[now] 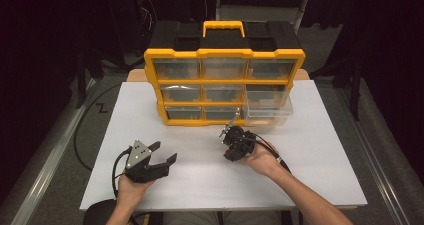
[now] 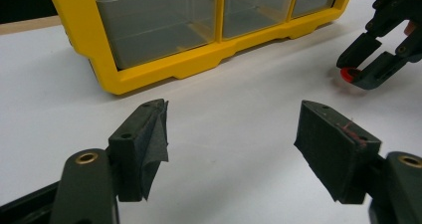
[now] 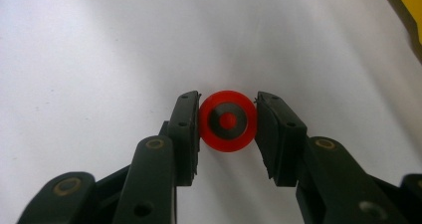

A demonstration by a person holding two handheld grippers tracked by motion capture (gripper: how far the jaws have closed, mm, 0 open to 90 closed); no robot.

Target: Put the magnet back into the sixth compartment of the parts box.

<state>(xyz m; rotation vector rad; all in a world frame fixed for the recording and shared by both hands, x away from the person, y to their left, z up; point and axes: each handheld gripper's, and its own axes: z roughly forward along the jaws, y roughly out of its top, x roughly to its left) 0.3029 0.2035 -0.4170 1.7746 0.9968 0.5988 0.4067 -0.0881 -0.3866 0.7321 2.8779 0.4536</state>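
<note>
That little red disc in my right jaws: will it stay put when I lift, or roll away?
The red disc looks small, stiff and probably light. The right gripper pinches its round rim from both sides, so it may pivot or squirt out. If dropped on edge onto the white table, it would likely roll.

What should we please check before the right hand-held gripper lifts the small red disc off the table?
1. Right hand-held gripper shut on the red disc: ok, both pads touch its rim.
2. Disc centred between the pads: ok.
3. Disc flat on the white table: ok.
4. Left hand-held gripper open and apart from the disc: ok.
5. A drawer of the yellow organizer pulled out to receive it: ok, at the right side.
6. Room inside that drawer: cannot tell.
</note>
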